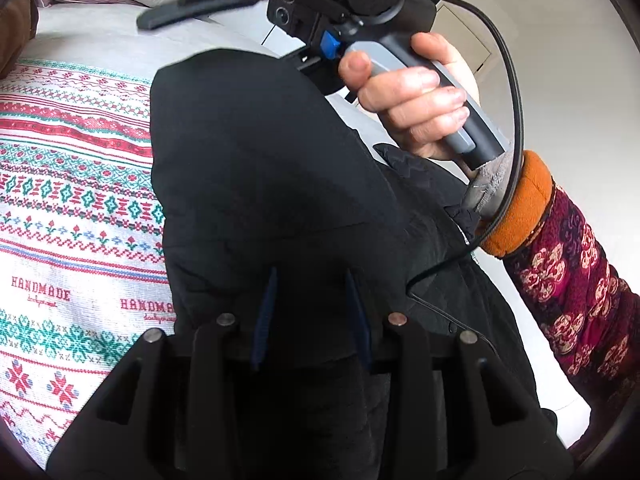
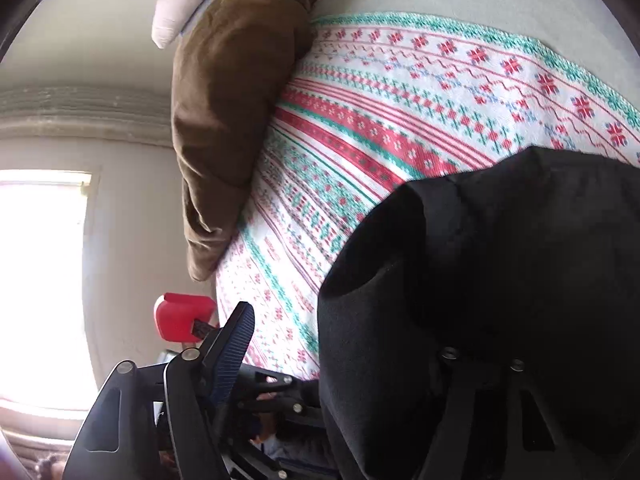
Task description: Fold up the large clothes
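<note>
A large black garment (image 1: 272,168) lies over a patterned red, green and white blanket (image 1: 68,184) on the bed. My left gripper (image 1: 312,304) is closed on a bunched part of the black garment, its blue-edged fingers (image 1: 267,300) pressed into the cloth. In the left wrist view the right gripper (image 1: 192,4) is held in a hand above the garment, its fingers spread and empty. In the right wrist view the black garment (image 2: 500,280) covers the right side and hides one finger; the other finger (image 2: 236,340) stands free over the blanket (image 2: 400,120).
A brown cushion (image 2: 228,120) lies along the blanket's edge, with a pale pillow (image 2: 176,12) beyond it. A red object (image 2: 180,316) sits by the bed near a bright window (image 2: 40,280). A black cable (image 1: 516,120) loops past the sleeved arm (image 1: 568,272).
</note>
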A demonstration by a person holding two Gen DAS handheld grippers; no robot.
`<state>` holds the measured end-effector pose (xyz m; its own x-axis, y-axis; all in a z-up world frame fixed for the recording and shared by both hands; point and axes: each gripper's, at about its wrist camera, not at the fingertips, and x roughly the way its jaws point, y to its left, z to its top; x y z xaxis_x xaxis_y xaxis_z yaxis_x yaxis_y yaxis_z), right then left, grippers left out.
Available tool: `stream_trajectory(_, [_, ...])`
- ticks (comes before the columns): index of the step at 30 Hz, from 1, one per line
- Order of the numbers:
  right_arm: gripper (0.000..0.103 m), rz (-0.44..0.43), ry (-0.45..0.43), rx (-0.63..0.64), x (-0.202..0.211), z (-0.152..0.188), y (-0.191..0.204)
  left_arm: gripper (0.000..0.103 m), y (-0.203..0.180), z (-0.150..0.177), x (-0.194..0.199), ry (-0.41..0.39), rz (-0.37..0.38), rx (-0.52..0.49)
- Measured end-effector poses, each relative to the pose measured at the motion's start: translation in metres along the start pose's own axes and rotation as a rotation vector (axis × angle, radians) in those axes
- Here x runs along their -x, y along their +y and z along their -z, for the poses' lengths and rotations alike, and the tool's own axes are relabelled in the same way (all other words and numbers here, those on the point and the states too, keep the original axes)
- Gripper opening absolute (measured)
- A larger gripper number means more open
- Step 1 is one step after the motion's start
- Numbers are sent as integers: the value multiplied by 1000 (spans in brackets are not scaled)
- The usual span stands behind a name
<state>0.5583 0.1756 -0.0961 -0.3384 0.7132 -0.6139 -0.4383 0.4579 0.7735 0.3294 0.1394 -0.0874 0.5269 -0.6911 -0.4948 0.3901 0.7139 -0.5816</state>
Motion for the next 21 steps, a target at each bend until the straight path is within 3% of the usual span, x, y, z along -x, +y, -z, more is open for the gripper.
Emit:
stream_trajectory(2, [58, -67, -88, 13, 10, -10, 6, 37, 5, 0, 3, -10, -3, 13])
stream_trajectory(5, [58, -67, -198, 22, 20, -12, 5, 37, 7, 0, 3, -5, -1, 19])
stream_trajectory(9, [59, -129, -512, -7, 74, 2, -9, 40, 1, 1, 4, -3, -2, 11])
stream_trajectory(11, [59, -122, -580, -64, 103, 10, -18, 40, 2, 0, 6, -9, 2, 22])
stream_trajectory(14, [62, 31, -589, -80, 142, 43, -22, 40, 2, -4, 12, -38, -29, 21])
stream_trajectory(18, [68, 341, -614, -80, 193, 117, -35, 40, -4, -10, 30, -113, -109, -18])
stream_trajectory(21, [70, 524, -626, -153, 217, 171, -67, 40, 5, -16, 36, -145, -143, 18])
